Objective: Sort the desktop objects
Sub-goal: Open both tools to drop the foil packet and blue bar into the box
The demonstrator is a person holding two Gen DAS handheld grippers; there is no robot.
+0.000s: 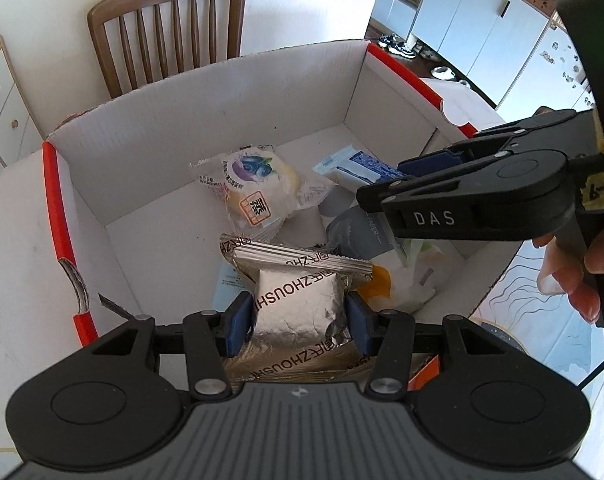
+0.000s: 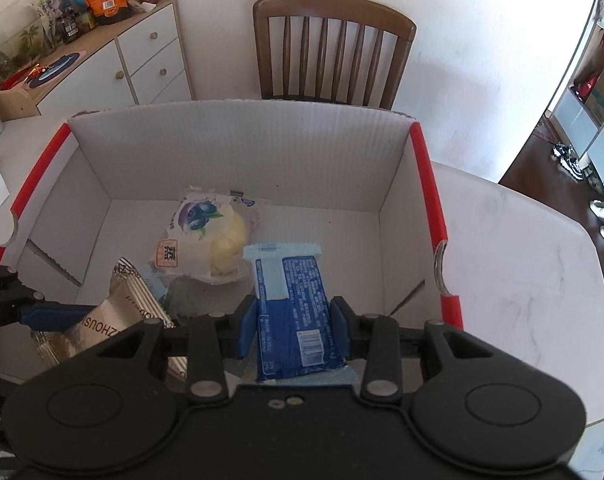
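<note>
A white cardboard box with red edges (image 1: pixel 206 120) (image 2: pixel 238 148) stands open on the table. My left gripper (image 1: pixel 298 322) is shut on a silver foil snack packet (image 1: pixel 298 308) and holds it over the box's near side; the packet also shows in the right wrist view (image 2: pixel 98 324). My right gripper (image 2: pixel 294 330) is shut on a blue and white packet (image 2: pixel 296 312) over the box; the right gripper shows in the left wrist view (image 1: pixel 393 188). A blueberry bun in clear wrap (image 1: pixel 258 184) (image 2: pixel 210 232) lies on the box floor.
A grey pouch (image 1: pixel 353 228) and a white and orange packet (image 1: pixel 397 284) also lie in the box. A wooden chair (image 2: pixel 333 52) stands behind the box against the wall. A white cabinet with snacks on top (image 2: pixel 142 56) is at the left. The white table (image 2: pixel 521 260) extends right.
</note>
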